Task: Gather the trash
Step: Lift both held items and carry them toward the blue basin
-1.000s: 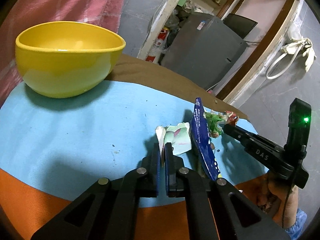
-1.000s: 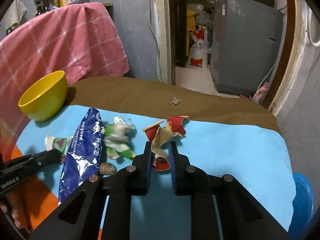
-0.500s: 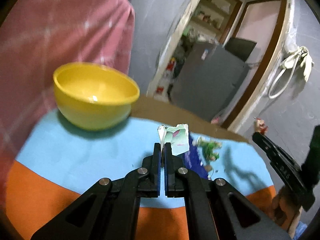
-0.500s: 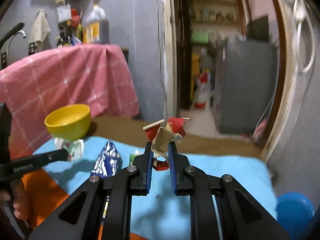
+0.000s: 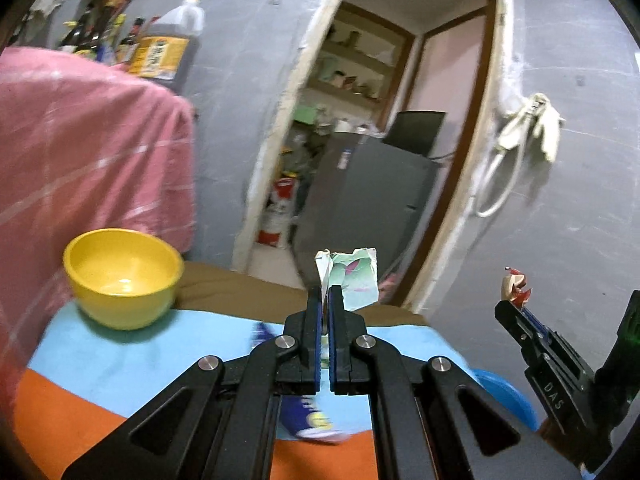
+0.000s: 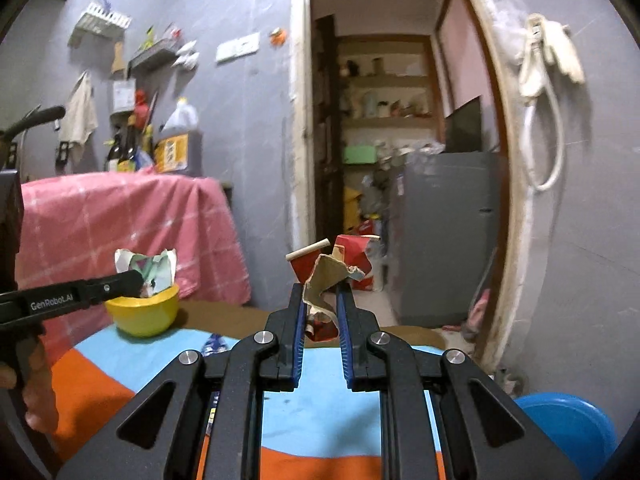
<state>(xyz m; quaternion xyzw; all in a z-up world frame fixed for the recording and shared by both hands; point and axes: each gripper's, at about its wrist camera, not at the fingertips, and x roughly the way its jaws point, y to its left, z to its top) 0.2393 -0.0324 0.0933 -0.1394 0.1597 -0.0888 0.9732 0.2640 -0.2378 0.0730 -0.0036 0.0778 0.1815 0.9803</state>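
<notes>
Both grippers had lifted since the earlier frames, when their scraps were still down on the cloth among the other litter; the views now took in far more wall and doorway and less of the table (image 5: 120, 364). Clamped tight in the left gripper (image 5: 325, 294) was a pale green and white paper scrap (image 5: 354, 276), standing up past the fingertips and clear of the tabletop. Seen from the right wrist, that scrap hung just above the yellow bowl (image 6: 142, 312), though whether it touched the rim could not be told. Closed on a torn red and tan cardboard piece (image 6: 334, 270), the right gripper (image 6: 320, 300) held it upright between its blue pads, likewise off the table. A blue foil packet (image 5: 304, 412) lay on the light blue part of the cloth below the left gripper, partly hidden by it. At the table's far left stood the bowl, with a pink checked cloth (image 5: 88, 152) draped close behind it. Beyond the brown far edge an open doorway left free space, and a blue basin (image 6: 572, 424) sat low off the table's right side.
</notes>
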